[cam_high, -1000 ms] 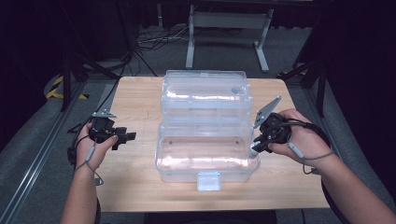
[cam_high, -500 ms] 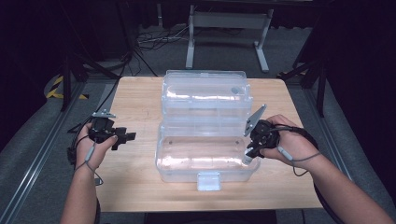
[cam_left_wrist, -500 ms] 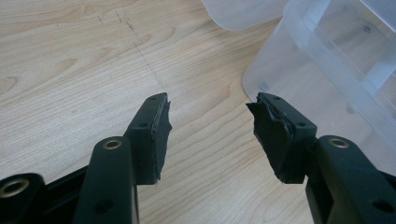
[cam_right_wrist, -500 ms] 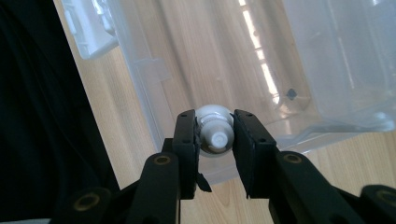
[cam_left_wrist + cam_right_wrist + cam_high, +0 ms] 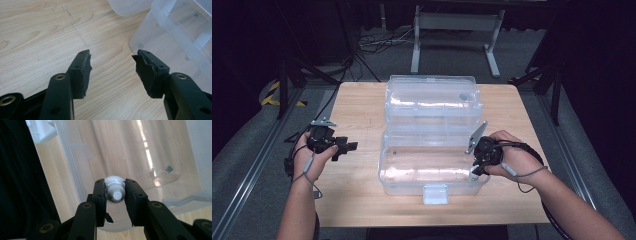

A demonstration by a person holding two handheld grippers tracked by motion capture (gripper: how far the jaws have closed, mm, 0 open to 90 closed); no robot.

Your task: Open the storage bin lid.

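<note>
A clear plastic box [image 5: 385,165] stands open in the middle of the wooden table, its lid [image 5: 432,100] folded back behind it. My right gripper [image 5: 473,175] dips over the box's right end, shut on a small white bulb-shaped piece [image 5: 114,190] with a short round neck. In the right gripper view my right gripper [image 5: 115,182] pinches that piece just above the box's see-through floor [image 5: 140,157]. My left gripper [image 5: 348,147] rests over bare table left of the box. Its jaws [image 5: 112,55] are open with nothing between them, and the box wall [image 5: 160,42] lies just beyond.
The box's white latch [image 5: 435,194] faces the table's near edge. Bare wood [image 5: 357,110] lies left of the box and more on its right [image 5: 507,110]. Metal stand legs [image 5: 457,20] and cables lie on the floor behind the table.
My right gripper has sunk and shifted left, from beside the box's right wall down into its right end, still holding the white piece. The left gripper has stayed put.
</note>
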